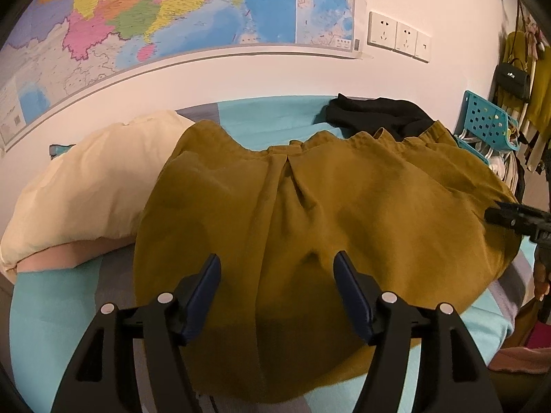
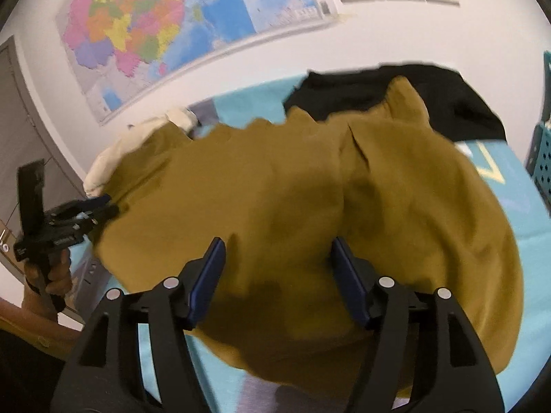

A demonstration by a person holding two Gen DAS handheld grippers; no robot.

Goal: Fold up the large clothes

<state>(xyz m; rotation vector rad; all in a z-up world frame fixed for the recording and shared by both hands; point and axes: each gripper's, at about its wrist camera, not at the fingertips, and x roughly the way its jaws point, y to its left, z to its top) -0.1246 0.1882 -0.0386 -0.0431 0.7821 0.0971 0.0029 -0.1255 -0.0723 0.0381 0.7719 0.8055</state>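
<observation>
A large mustard-brown garment (image 1: 327, 206) lies spread on the teal bed (image 1: 58, 309), its gathered waistband toward the wall. In the left wrist view my left gripper (image 1: 279, 272) hovers over the near part of the cloth, jaws wide apart with nothing pinched between the blue pads. In the right wrist view my right gripper (image 2: 277, 258) stands open the same way above the garment (image 2: 310, 206). The left gripper (image 2: 103, 208) also shows there at the cloth's left edge, held by a hand. The right gripper's tip (image 1: 499, 215) shows at the cloth's right edge.
A black garment (image 1: 375, 117) lies behind the mustard one near the wall. A cream pillow (image 1: 86, 192) rests at the left. A teal perforated basket (image 1: 482, 127) and hanging clothes and a bag stand at the right. A map (image 1: 172, 17) and wall sockets (image 1: 399, 36) are behind.
</observation>
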